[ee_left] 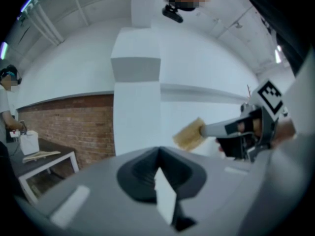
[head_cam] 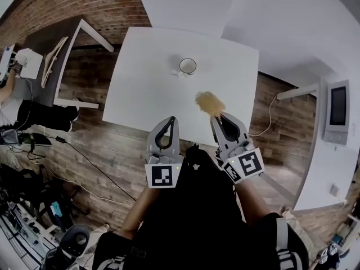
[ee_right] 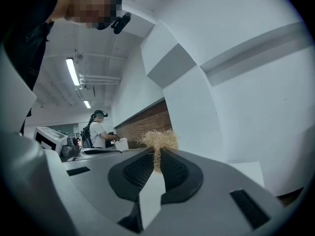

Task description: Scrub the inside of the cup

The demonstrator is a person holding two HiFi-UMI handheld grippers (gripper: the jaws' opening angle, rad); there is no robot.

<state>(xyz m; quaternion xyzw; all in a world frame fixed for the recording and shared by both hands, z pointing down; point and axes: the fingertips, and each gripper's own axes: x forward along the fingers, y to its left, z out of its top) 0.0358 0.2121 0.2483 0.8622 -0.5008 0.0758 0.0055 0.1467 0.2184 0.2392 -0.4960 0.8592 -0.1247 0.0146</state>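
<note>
In the head view a white cup (head_cam: 187, 66) stands upright near the far middle of the white table (head_cam: 140, 94). My right gripper (head_cam: 217, 117) is shut on the handle of a scrub brush, whose tan bristle head (head_cam: 210, 102) hangs over the table's near part, short of the cup. In the right gripper view the bristle tuft (ee_right: 158, 138) sticks out just past the shut jaws of my right gripper (ee_right: 158, 155). My left gripper (head_cam: 173, 120) is held at the table's near edge, shut and empty. The left gripper view shows my left gripper (ee_left: 158, 152) with jaws together, and the brush head (ee_left: 189, 134) to its right.
A grey side table (head_cam: 53, 44) with a wooden hanger (head_cam: 52, 58) and a white box (head_cam: 29, 62) stands at the left, with a person (head_cam: 8, 103) beside it. A wall-mounted screen (head_cam: 337, 110) hangs at the right. A cable (head_cam: 269, 117) runs over the wood floor.
</note>
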